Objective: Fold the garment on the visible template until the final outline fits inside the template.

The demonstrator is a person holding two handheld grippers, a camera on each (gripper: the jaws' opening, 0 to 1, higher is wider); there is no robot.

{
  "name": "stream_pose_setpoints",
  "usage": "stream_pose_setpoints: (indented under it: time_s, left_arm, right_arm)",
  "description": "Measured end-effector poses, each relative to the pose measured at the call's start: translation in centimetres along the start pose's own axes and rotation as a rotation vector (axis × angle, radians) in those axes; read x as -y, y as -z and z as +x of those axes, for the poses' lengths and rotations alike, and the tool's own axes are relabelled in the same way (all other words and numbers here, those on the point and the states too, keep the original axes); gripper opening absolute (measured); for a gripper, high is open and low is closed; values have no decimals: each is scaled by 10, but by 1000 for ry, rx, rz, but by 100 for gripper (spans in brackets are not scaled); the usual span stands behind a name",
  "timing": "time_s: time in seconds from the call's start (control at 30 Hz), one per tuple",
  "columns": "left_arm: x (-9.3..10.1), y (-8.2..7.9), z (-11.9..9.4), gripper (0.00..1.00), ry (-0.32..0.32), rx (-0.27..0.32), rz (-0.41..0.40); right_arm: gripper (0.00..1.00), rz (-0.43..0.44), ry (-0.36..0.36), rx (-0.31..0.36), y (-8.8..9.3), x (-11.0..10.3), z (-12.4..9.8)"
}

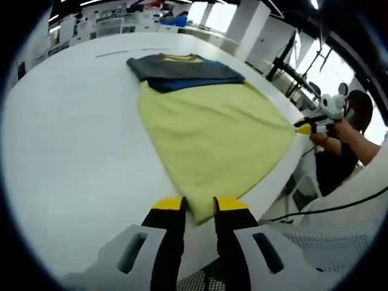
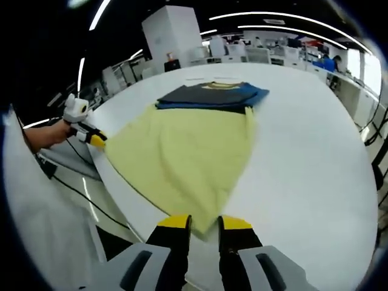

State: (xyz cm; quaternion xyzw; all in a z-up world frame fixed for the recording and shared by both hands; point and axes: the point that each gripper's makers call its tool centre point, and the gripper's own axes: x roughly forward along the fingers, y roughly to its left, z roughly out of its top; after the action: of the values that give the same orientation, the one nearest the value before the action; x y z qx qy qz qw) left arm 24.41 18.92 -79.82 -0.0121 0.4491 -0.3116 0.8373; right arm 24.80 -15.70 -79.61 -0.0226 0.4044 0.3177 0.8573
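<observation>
Left gripper view showed a big white table [image 1: 73,151] with a yellow-green cloth garment [image 1: 212,133] spread flat on it. The garment had a dark grey and blue top part [image 1: 182,70] with a thin yellow collar, and that part lay toward the far side of the table. The yellow-green part fanned out wide toward the near edge of the table, and its two bottom corners reached that edge.

The left gripper [image 1: 198,206], with black jaws and yellow tips, was at one bottom corner of the garment. The cloth corner sat between its two yellow tips, and the jaws were closed in on it, pinching the cloth.

Over at the right of that view, the other gripper [image 1: 303,128] was at the other bottom corner, right at the table's edge. A person's hand [image 1: 339,128] held it.

In the right gripper view, the right gripper [image 2: 205,225] had its own yellow-tipped jaws close together on a corner of the yellow-green garment [image 2: 182,151] at the near edge of the white table [image 2: 303,151]. The cloth ran down between the tips. The dark grey and blue top part [image 2: 212,96] lay farther in on the table. The left gripper [image 2: 97,139] showed at the far corner by the table's edge, held in a hand [image 2: 51,133].

Desks and bright lights were far behind the table.
</observation>
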Motion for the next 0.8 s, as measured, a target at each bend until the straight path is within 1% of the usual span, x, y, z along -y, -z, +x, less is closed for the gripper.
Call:
stream_pose_setpoints:
  time_s: [0.23, 0.33, 0.37, 0.6, 0.7, 0.8]
  left_arm:
    - [2, 2, 2, 7, 3, -7, 6]
    - [5, 2, 3, 5, 8, -10, 14]
    - [6, 2, 3, 4, 8, -11, 16]
    - [14, 0, 0, 1, 23, -13, 33]
    - [17, -1, -3, 0, 31, -10, 48]
    - [19, -3, -7, 0, 39, -2, 46]
  right_arm:
    - [8, -14, 9, -18, 1, 1, 3]
    - [2, -23, 7, -27, 3, 2, 2]
    - [0, -16, -5, -33, 5, -1, 2]
    - [0, -18, -8, -28, 4, -3, -1]
    - [0, -18, -9, -22, 1, -3, -5]
    - [0, -27, -9, -16, -2, -5, -9]
